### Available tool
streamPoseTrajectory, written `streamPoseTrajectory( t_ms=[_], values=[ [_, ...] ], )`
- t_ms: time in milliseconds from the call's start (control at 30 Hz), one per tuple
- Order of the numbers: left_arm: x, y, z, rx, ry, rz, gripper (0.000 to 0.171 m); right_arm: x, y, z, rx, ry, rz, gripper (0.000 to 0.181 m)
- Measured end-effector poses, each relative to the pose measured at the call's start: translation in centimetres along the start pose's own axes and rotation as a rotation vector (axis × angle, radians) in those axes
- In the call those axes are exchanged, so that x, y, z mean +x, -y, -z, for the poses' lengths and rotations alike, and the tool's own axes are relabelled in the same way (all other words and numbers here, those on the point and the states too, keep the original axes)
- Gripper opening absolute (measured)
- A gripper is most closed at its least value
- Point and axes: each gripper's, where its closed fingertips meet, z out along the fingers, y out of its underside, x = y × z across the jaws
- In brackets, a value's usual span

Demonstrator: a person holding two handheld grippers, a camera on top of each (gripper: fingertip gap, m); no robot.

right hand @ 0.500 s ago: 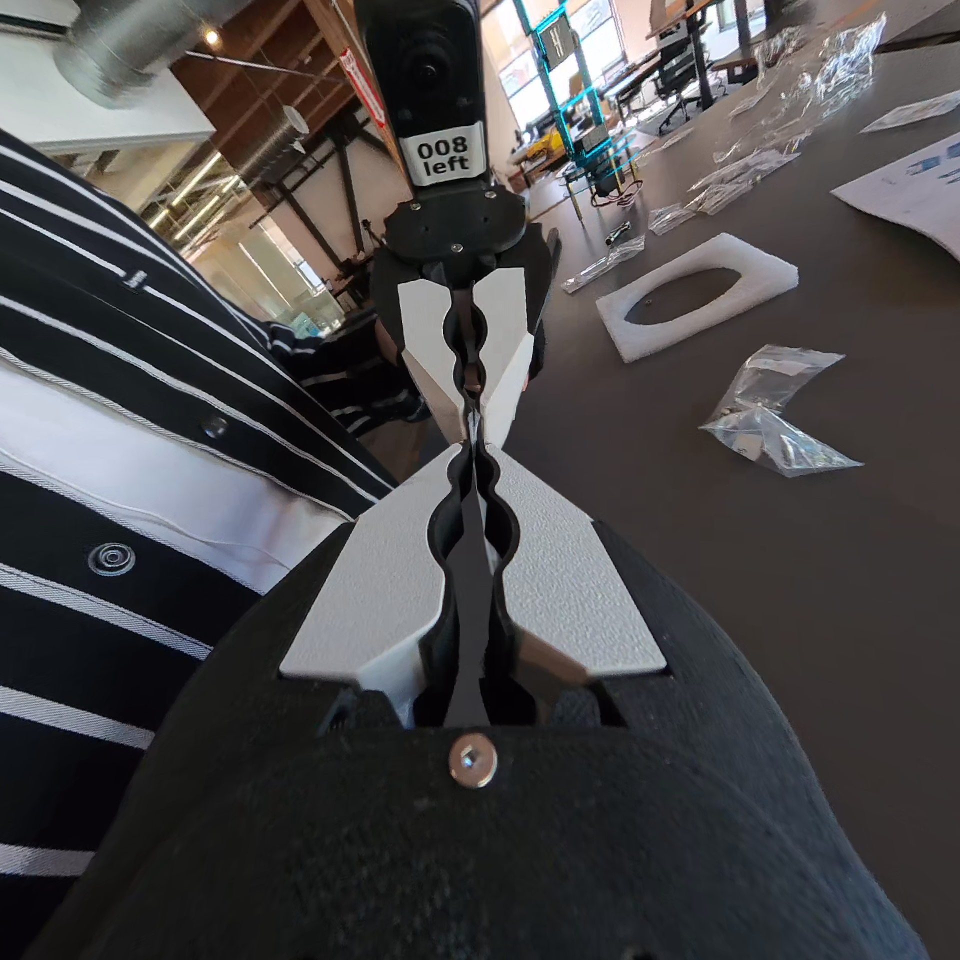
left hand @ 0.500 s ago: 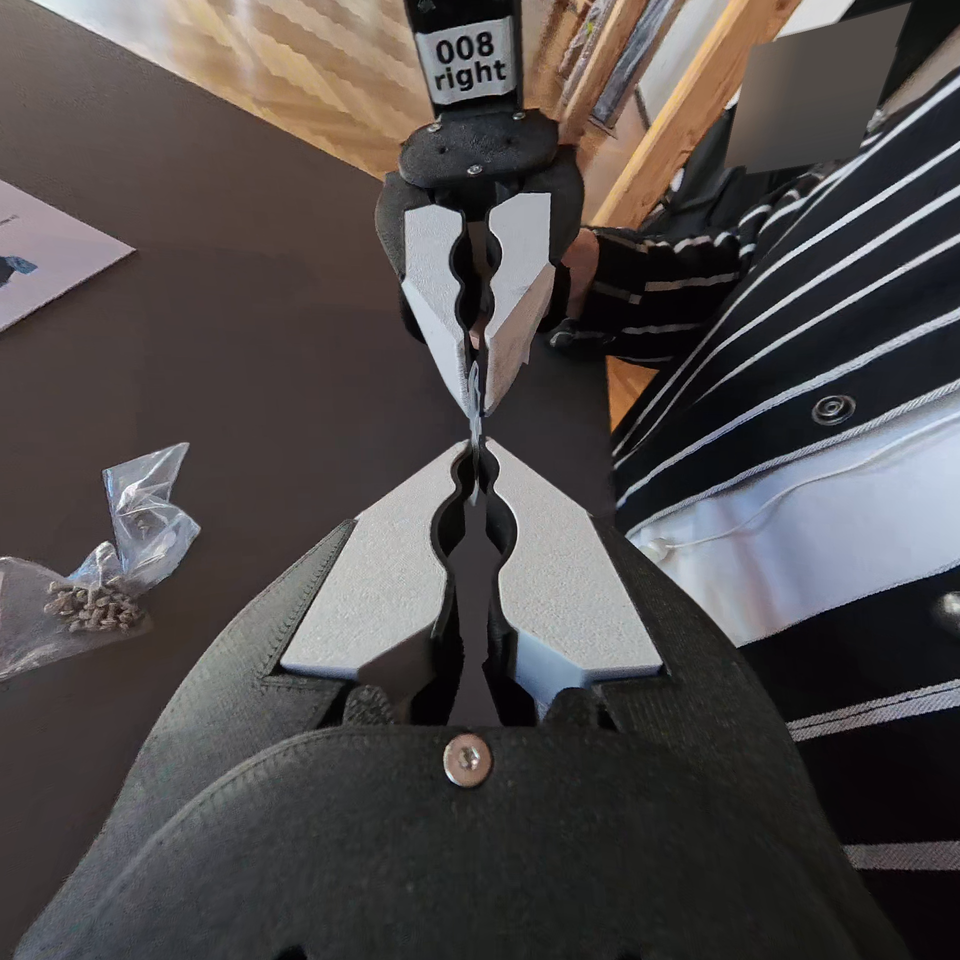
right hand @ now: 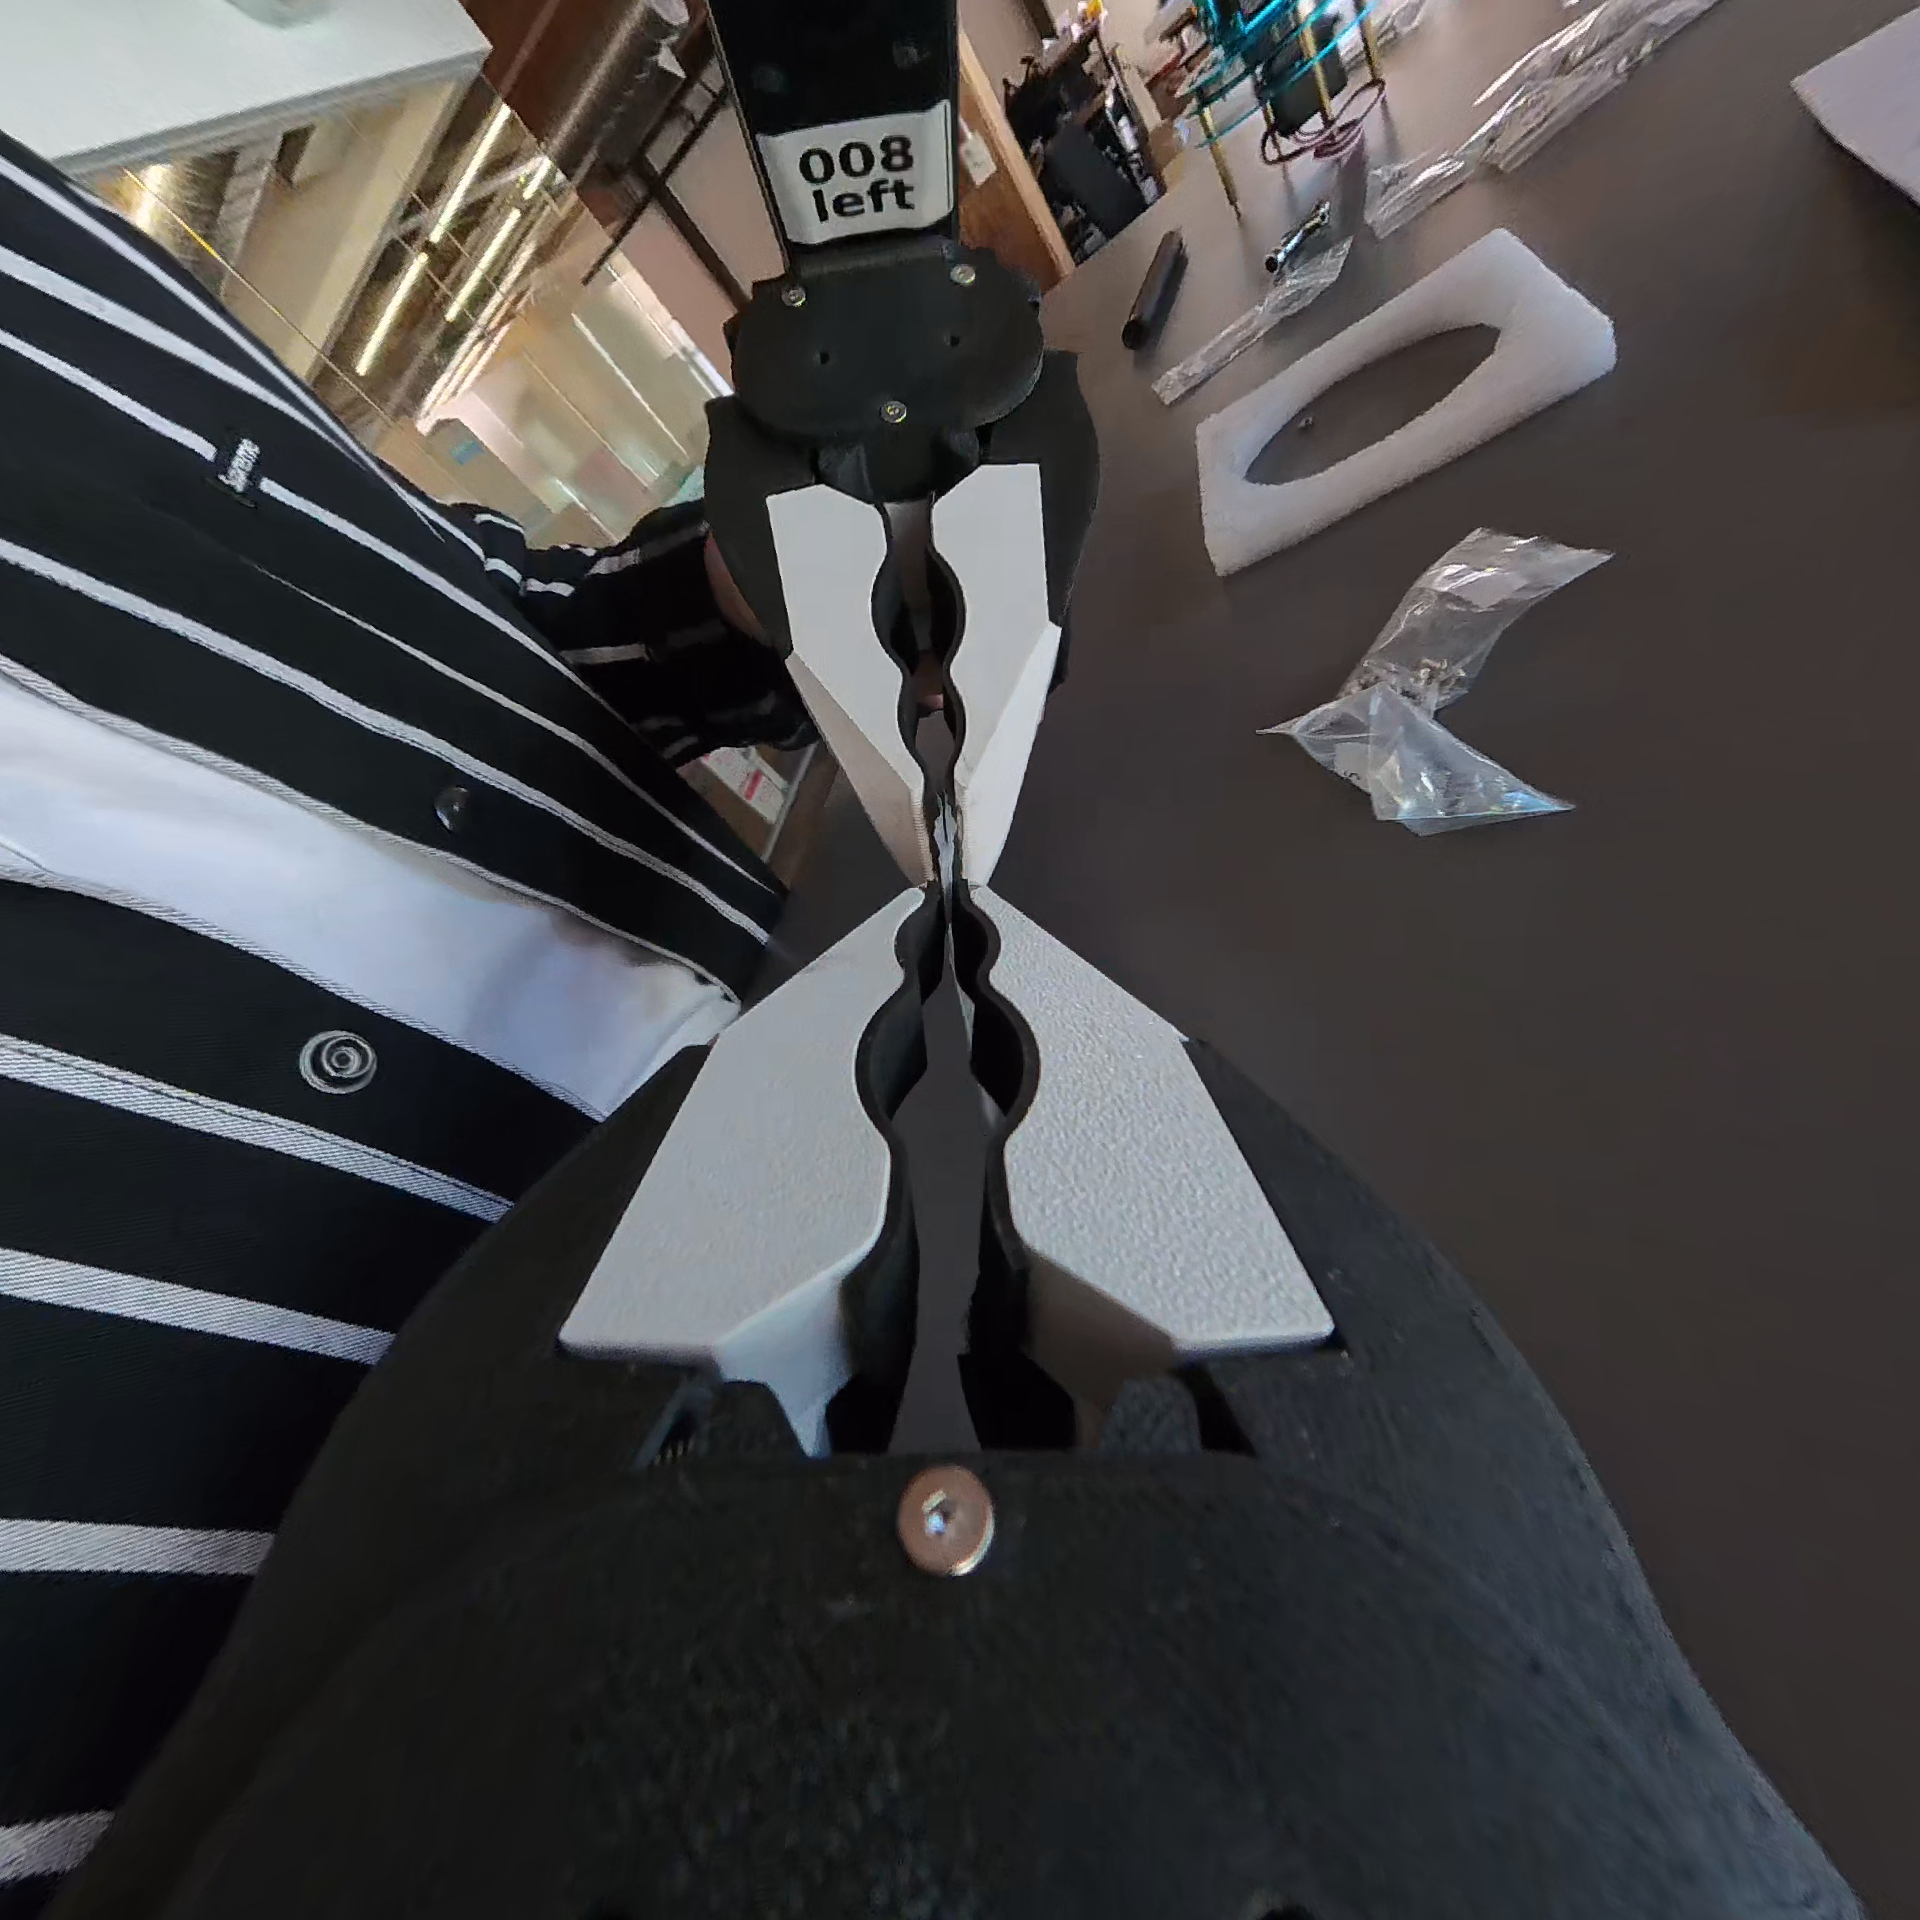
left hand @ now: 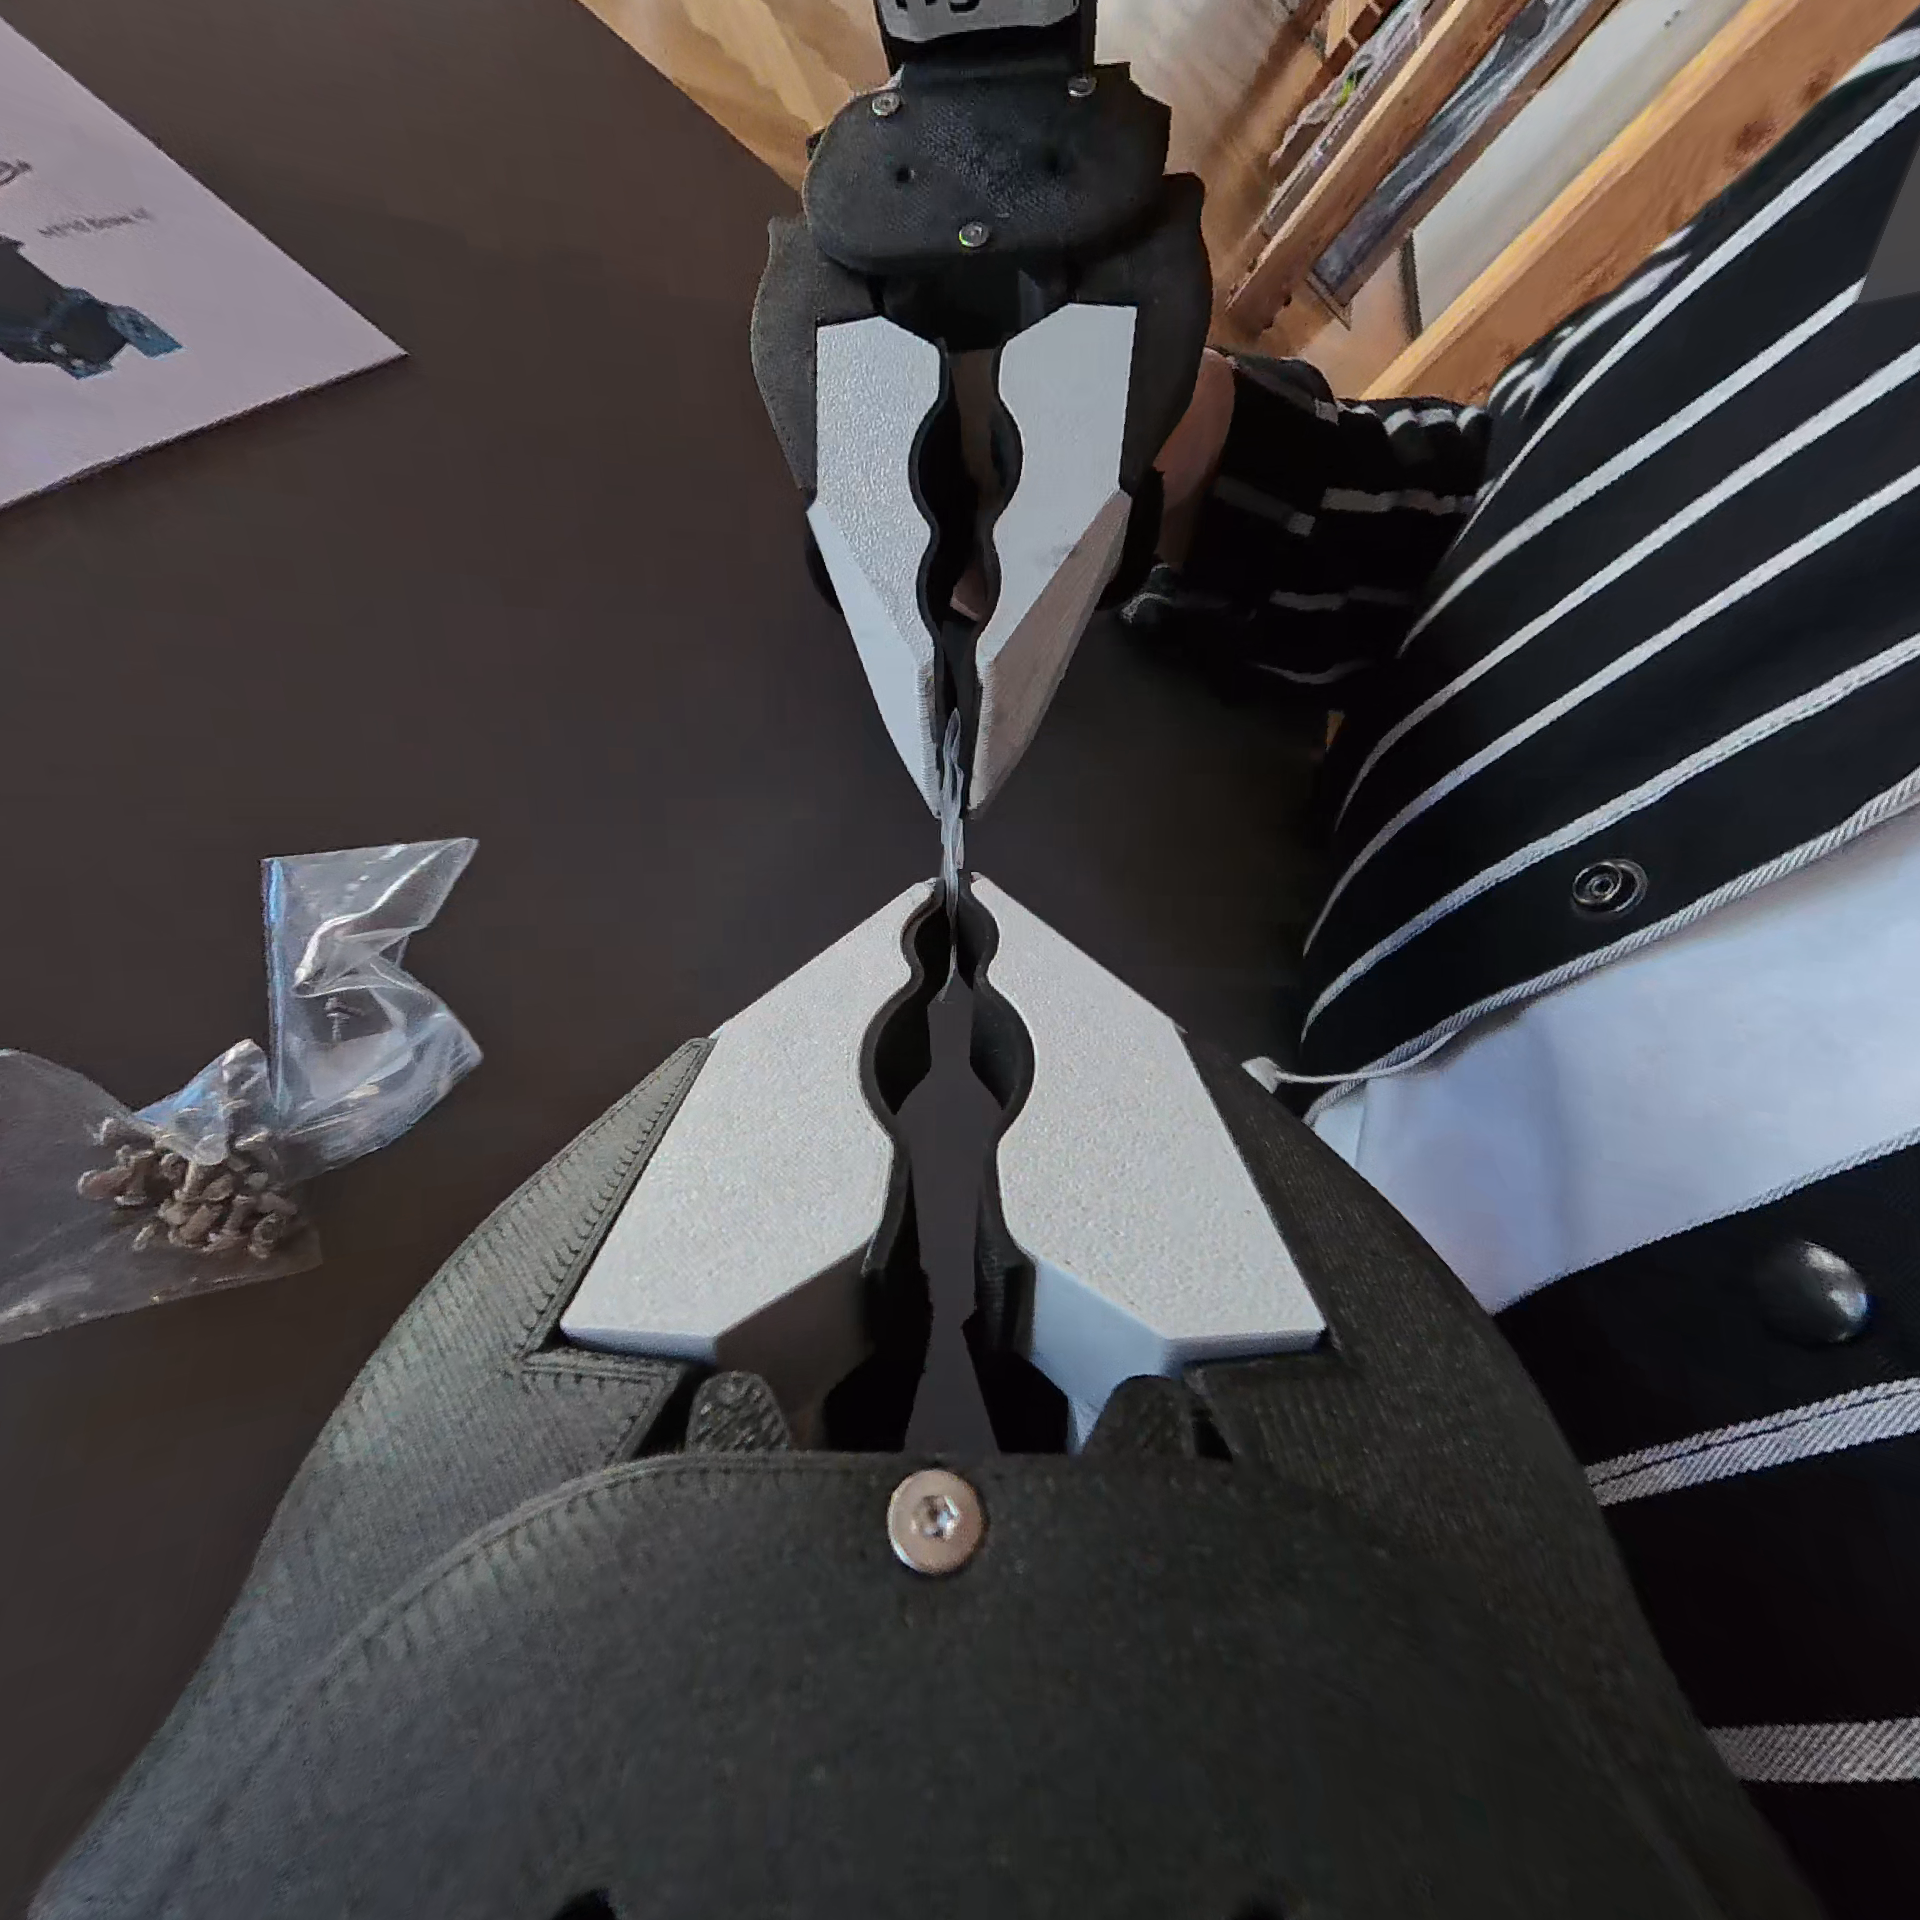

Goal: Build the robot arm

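Left wrist view: at frame centre a thin clear plastic strip point(left hand: 951, 831) is pinched edge-on between the left tool point(left hand: 954, 902) and the right tool point(left hand: 951, 800), both closed on it, tip to tip above the desk point(left hand: 520, 675), so it is held taut. A bag of screws point(left hand: 260, 1122) is seen lower left.

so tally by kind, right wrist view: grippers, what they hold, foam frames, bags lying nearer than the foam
grippers: 2, left gripper, right gripper
clear plastic strip they pinch: 1
white foam frame: 1
clear bag: 1
total: 5
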Motion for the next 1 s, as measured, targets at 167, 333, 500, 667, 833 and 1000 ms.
streamPoseTrajectory(
  t_ms=[167,333,500,667,833,1000],
  values=[
    [-1.3,-0.1,-0.1,-0.004,0.012,0.075,0.0,1.5,-0.3,-0.1,-0.048,-0.014,-0.073,0.001],
    [-2.6,-1.0,1.8,-0.011,0.131,0.084,0.031,4.8,-1.3,1.2,-0.125,-0.194,-0.112,0.001],
    [-1.4,-1.6,6.5,0.055,0.202,0.118,0.03,6.7,-2.5,2.0,-0.198,-0.343,-0.073,0.018],
    [0.8,-3.5,14.3,0.173,0.348,0.128,0.033,6.0,1.2,4.1,-0.065,-0.505,0.115,0.045],
    [3.9,-7.3,26.8,0.415,0.629,0.09,0.039,1.9,10.2,4.8,0.233,-0.654,0.391,0.038],
    [8.7,-16.8,41.9,0.574,0.994,0.055,0.041,-2.6,16.4,-4.1,0.314,-0.742,0.586,0.069]
  ],
)
